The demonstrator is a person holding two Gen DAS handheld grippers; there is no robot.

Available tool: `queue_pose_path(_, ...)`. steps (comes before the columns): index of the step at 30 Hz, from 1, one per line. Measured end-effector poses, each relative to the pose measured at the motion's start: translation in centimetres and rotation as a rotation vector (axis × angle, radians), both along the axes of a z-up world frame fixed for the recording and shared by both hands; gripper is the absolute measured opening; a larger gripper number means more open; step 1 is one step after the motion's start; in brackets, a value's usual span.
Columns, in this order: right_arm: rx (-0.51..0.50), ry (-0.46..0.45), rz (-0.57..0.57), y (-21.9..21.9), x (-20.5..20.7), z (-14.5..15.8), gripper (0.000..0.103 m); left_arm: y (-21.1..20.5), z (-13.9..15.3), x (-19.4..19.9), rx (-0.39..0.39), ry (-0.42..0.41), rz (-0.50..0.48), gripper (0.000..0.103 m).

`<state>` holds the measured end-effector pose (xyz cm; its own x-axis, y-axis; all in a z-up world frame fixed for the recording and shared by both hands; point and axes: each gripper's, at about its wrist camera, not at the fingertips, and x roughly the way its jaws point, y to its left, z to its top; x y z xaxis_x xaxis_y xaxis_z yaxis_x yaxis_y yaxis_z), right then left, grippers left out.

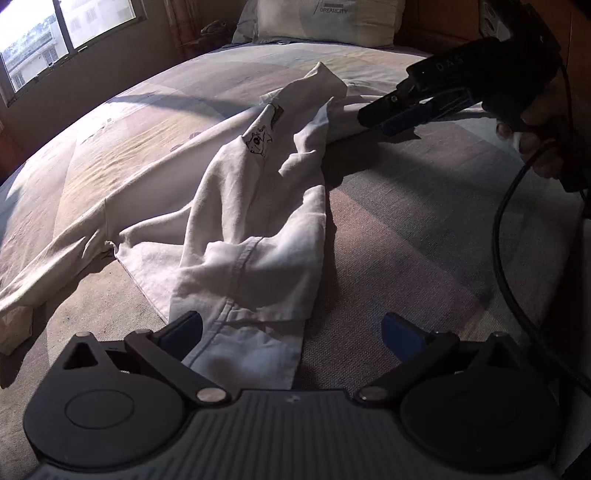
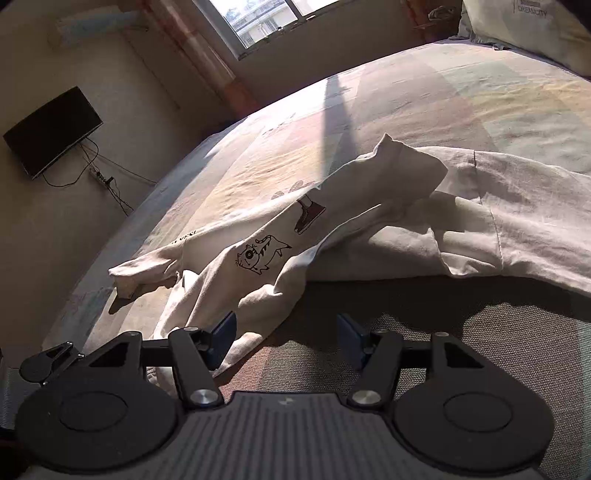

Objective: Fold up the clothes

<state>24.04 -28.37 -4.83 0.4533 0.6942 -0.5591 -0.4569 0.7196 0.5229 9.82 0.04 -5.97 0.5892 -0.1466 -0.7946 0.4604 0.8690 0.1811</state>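
1. Far left, left wrist view: a sunlit window (image 1: pixel 55 40) sits beyond the far left corner of the bed. In the right wrist view I see a dark flat wall-mounted screen (image 2: pixel 51 131) with cables hanging below it.
2. The wide bed with a pastel patchwork cover (image 1: pixel 129 122) carries everything. A pale printed pillow (image 1: pixel 325 18) lies at its far edge.
3. The crumpled cream long-sleeved shirt with a cartoon cat print (image 1: pixel 255 206) lies across the middle of the bed. One sleeve trails toward the left edge; the body is bunched into a ridge running toward the near edge. The same shirt (image 2: pixel 295 236) shows its cat and boot prints face up in the right wrist view.
4. My left gripper (image 1: pixel 291 334): fingers stand wide apart. The shirt hem lies between them, against the left finger (image 1: pixel 184 328); the right one is clear of it. No grip.
5. My right gripper (image 2: pixel 286 332): fingers spread about halfway. A shirt fold touches the left finger (image 2: pixel 221 332), and bare cover shows under the rest of the gap. No grip.
6. Right side, left wrist view: the right gripper (image 1: pixel 384 114) sits at the shirt's far end, a hand (image 1: pixel 532 140) on its handle and a black cable (image 1: pixel 506 240) trailing down.
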Motion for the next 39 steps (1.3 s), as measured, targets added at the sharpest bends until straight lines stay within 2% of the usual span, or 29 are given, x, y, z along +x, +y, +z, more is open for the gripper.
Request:
queue_pose_path(3,0.006,-0.004,0.004,1.9,1.6,-1.1,0.060,-0.2,-1.2,0.0,0.040,0.013,-0.025,0.102)
queue_pose_path(7,0.021,-0.008,-0.027,3.5,4.4,-2.3,0.060,0.7,-1.6,0.7,-0.013,0.040,-0.018,0.102)
queue_pose_path(10,0.072,0.017,-0.062,3.8,6.3,-3.2,0.060,1.2,-1.7,1.2,-0.035,0.045,-0.016,0.103)
queue_pose_path(14,0.163,-0.009,-0.083,3.7,6.7,-3.1,0.058,1.6,-1.8,1.5,-0.054,0.049,-0.013,0.103)
queue_pose_path(15,0.159,-0.017,-0.084,3.8,6.7,-3.1,0.056,1.7,-1.8,1.5,-0.057,0.050,-0.013,0.103)
queue_pose_path(16,0.129,-0.014,-0.088,4.1,6.8,-3.3,0.047,1.7,-1.8,1.5,-0.057,0.051,-0.012,0.103)
queue_pose_path(17,0.082,0.000,-0.096,4.4,7.0,-3.6,0.028,1.6,-1.7,1.4,-0.051,0.048,-0.009,0.103)
queue_pose_path(18,0.049,0.014,-0.107,4.5,7.1,-4.0,0.016,1.5,-1.6,1.3,-0.041,0.044,-0.006,0.103)
queue_pose_path(19,0.038,0.024,-0.116,4.4,7.0,-4.1,0.008,1.3,-1.4,1.1,-0.025,0.038,-0.004,0.102)
queue_pose_path(20,0.045,0.022,-0.123,4.1,6.6,-4.0,0.008,1.2,-1.2,0.8,-0.005,0.032,-0.004,0.102)
queue_pose_path(23,0.068,-0.020,-0.129,3.3,4.7,-2.4,0.006,1.0,-0.6,-0.3,0.035,0.022,-0.008,0.102)
queue_pose_path(28,0.146,-0.081,-0.129,0.8,-0.7,2.2,0.006,1.4,0.7,-2.6,0.058,0.003,0.008,0.102)
queue_pose_path(32,0.129,-0.095,-0.140,-1.2,-6.2,4.6,0.006,1.8,1.9,-4.4,0.058,-0.013,0.012,0.102)
queue_pose_path(39,0.116,-0.052,-0.150,-3.8,-15.7,5.3,0.006,1.9,3.2,-6.8,0.068,-0.052,-0.007,0.102)
